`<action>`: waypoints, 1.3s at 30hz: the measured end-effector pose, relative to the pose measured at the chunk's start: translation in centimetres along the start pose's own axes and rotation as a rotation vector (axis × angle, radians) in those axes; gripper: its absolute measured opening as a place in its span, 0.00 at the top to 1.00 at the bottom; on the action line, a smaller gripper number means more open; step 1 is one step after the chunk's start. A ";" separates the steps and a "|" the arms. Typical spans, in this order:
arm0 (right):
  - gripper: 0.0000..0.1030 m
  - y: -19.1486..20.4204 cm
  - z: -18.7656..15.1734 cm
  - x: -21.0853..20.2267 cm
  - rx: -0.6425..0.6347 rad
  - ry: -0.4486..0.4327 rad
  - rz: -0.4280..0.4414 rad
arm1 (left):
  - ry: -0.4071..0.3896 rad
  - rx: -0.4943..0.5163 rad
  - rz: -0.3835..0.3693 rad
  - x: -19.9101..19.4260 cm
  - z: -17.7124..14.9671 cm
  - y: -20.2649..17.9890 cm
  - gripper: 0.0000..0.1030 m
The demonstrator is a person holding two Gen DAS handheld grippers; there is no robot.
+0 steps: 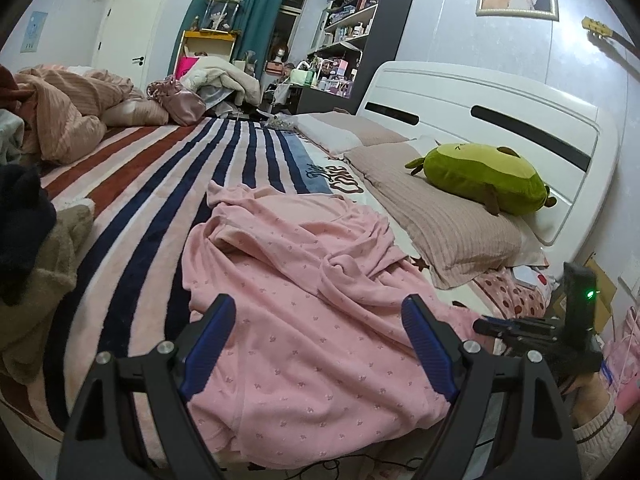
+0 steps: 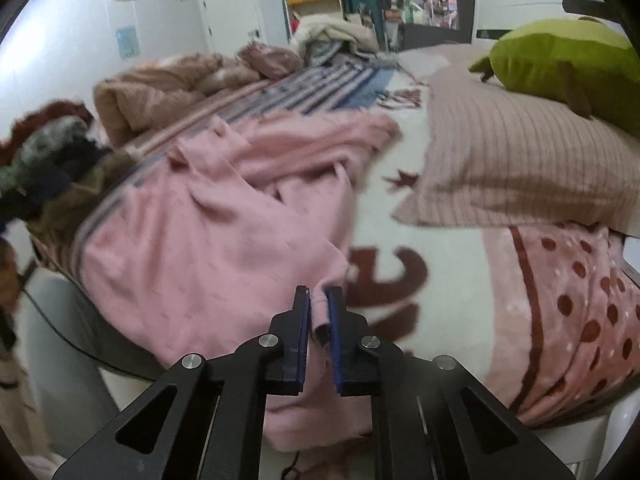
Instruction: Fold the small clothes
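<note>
Pink garment [image 1: 304, 280], crumpled and dotted with a small print, sprawls across the centre of the left wrist view on a striped blanket [image 1: 160, 184], its near hem spilling out of the frame's bottom edge. My left gripper [image 1: 316, 320] hangs over it with the blue pads [image 1: 208, 344] spread wide and clear of the cloth, nothing between them. My right gripper [image 2: 319, 320] is clenched on a narrow fold of the same pink garment [image 2: 192, 248], a strip of fabric showing between the two pads at lower centre of the right wrist view; how much cloth lies deeper in the jaws is hidden by the fingers themselves. That gripper also appears at the lower right of the left wrist view, partly cut off, a green light glowing on its body and a cream knitted sleeve [image 1: 596, 428] just below it. The right wrist view is smeared with blur, so the print on the garment and the dark heap of clothes [image 2: 44, 168] at its left edge are hard to make out. A ribbed beige pillow [image 1: 440, 220] lies to the right of the garment, carrying a green plush toy [image 1: 480, 178], against a white headboard [image 1: 500, 120]. Crumpled bedding [image 1: 68, 120] fills the upper left, its far end lost at the rim.
</note>
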State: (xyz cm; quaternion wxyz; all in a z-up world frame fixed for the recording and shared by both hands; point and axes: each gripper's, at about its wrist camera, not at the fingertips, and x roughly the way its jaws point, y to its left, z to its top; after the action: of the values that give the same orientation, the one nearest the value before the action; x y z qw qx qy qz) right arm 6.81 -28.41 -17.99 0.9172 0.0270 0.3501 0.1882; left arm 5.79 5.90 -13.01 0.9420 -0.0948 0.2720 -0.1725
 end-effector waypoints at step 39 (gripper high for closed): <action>0.38 5.0 8.5 5.5 -0.052 0.006 0.114 | 0.008 -0.015 0.043 0.4 -1.3 5.2 0.20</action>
State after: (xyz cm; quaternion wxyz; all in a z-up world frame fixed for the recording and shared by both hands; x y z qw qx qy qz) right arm 14.43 -21.08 -14.15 0.9043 0.0223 0.3459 0.2493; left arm 6.84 10.40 -15.73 0.9437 -0.0953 0.2789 -0.1505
